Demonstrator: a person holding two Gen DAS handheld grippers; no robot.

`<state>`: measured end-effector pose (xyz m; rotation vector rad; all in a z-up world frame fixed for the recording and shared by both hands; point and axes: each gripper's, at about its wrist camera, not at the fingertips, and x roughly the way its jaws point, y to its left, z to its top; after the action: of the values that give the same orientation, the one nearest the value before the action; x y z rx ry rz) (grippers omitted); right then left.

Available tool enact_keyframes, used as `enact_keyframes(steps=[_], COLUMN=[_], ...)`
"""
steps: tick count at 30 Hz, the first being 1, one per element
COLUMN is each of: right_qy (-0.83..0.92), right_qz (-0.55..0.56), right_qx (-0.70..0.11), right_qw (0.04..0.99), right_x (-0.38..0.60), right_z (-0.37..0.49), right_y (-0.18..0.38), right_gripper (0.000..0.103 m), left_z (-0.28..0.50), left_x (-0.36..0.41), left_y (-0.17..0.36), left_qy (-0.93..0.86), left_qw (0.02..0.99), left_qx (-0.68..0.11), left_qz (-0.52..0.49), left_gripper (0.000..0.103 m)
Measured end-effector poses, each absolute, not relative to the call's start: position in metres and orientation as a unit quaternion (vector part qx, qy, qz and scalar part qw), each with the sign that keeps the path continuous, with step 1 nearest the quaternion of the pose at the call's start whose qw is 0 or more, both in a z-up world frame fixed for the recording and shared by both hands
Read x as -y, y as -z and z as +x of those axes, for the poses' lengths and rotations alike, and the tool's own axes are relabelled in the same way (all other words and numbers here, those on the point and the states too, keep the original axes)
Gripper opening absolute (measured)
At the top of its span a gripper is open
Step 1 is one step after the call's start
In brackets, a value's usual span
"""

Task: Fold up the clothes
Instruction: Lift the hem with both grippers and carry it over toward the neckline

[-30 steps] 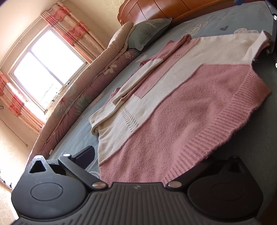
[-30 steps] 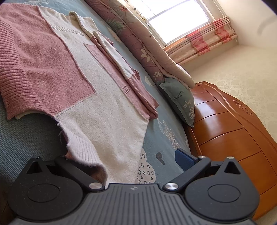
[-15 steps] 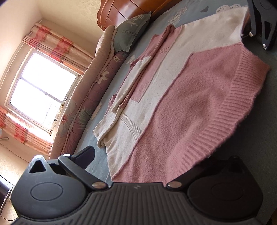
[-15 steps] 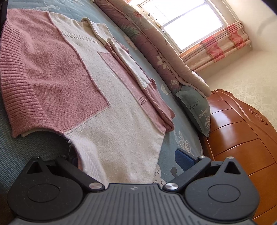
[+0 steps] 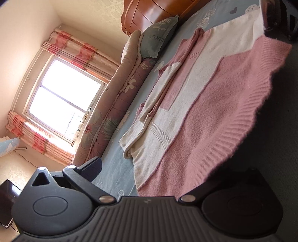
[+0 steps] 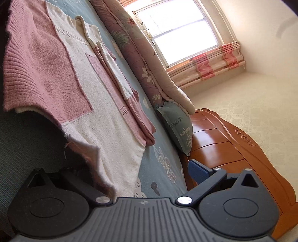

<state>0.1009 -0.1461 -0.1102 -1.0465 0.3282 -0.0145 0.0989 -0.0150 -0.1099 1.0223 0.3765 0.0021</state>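
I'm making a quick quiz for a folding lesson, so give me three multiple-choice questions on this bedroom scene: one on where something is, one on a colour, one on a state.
1. Where is the pillow?
A. On the floor
B. By the wooden headboard
C. On top of the sweater

2. What colour is the sweater's ribbed hem?
A. Pink
B. Green
C. Black

3. How is that hem lying?
A. Rolled into a ball
B. Tucked under the pillow
C. Raised off the bedsheet

Answers:
1. B, since the pillow leans at the head of the bed right beside the wood.
2. A, since the ribbing matches the pink lower panel, while the upper part is cream.
3. C, since both wrist views show a dark gap under the wavy hem edge.
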Motion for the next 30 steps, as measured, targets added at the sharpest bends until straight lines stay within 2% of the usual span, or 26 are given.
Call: enact_keyframes(steps=[6, 30], right_qy=[0.032, 0.046], right_qz=[-0.506, -0.528], right_qx=[-0.126, -0.087], right_qw=[0.853, 0.844], right_x=[0.144, 0.144], right_z=[0.101, 0.137], right_y=[0.113, 0.097], right_gripper=[0.103, 0.103], left_z=[0.108, 0.139], left_x=[0.016, 0.010], left_y=[0.105, 0.088], left_qy=[-0.012, -0.033], left_qw=[0.855, 0.853], left_qx=[-0.174, -0.163], left_qz=[0.488, 0.495], left_gripper=[0.103, 0.103])
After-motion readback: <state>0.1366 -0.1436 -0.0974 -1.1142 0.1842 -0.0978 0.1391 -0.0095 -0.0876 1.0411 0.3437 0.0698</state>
